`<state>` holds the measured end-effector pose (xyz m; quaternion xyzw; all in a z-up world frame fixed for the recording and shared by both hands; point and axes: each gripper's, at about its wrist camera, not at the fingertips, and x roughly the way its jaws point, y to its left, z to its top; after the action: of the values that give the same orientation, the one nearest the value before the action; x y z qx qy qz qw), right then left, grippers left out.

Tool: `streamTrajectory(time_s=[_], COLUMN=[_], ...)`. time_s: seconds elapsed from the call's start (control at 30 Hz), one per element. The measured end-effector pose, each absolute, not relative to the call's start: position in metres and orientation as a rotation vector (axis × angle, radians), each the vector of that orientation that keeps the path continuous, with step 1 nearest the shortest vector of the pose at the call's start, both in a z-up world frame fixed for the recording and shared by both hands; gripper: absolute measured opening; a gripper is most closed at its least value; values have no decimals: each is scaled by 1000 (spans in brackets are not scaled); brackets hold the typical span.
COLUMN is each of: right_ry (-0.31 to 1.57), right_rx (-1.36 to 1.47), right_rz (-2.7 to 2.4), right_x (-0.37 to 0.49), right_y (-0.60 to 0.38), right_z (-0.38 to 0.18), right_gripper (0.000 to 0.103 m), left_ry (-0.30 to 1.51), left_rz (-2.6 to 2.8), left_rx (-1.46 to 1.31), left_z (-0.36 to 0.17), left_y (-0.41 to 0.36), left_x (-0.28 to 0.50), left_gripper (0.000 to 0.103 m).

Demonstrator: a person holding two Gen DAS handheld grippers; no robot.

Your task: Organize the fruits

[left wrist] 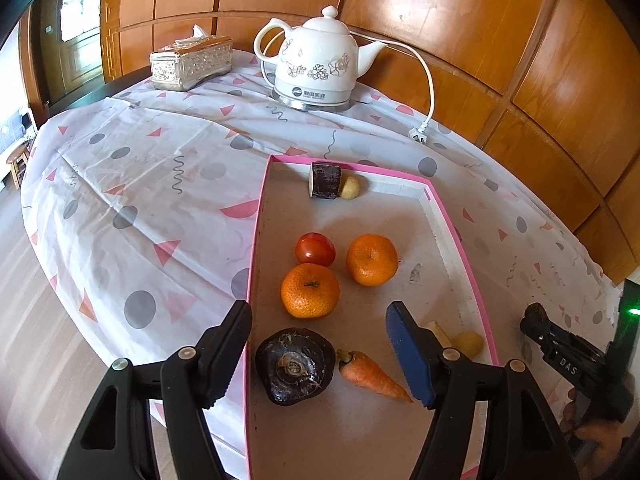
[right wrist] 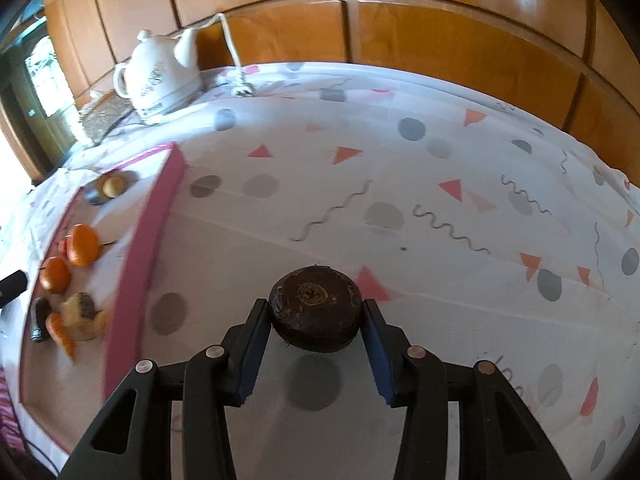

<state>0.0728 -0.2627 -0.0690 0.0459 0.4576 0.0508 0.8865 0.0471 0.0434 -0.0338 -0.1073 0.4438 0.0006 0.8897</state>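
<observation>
Right gripper (right wrist: 316,320) jaws clamp dark water chestnut (right wrist: 315,309) above tablecloth (right wrist: 400,200); round, may slip. Left gripper (left wrist: 320,356) jaws wide, empty, over pink tray (left wrist: 256,240).

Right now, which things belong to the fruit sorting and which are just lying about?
Job: pink tray, two oranges, tomato, carrot, dark round fruit clamped in the right gripper.
Lying about: kettle, tissue box, plug.
</observation>
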Motion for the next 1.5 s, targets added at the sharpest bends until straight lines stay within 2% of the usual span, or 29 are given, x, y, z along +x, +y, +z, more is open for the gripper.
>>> streamTrajectory(time_s=[0.4, 0.73, 1.17, 1.23, 1.3, 1.5], right_ry=[902, 879, 955, 951, 946, 905], right_rx=[63, -20, -105, -103, -94, -68], right_rz=[273, 423, 434, 432, 426, 398], right_x=[63, 75, 97, 94, 91, 80], right_y=[-215, -157, -115, -115, -116, -121], right_z=[-38, -21, -52, -53, -51, -40], right_gripper=[46, 46, 47, 49, 55, 56], left_ry=[897, 889, 890, 889, 888, 858], left_rz=[36, 142, 119, 116, 116, 114], left_rx=[-274, -347, -312, -309, -307, -281], left_z=[-29, -33, -37, -37, -37, -29], left_y=[64, 113, 104, 102, 101, 93], left_x=[40, 35, 34, 34, 34, 30], left_gripper=[70, 70, 70, 70, 70, 71])
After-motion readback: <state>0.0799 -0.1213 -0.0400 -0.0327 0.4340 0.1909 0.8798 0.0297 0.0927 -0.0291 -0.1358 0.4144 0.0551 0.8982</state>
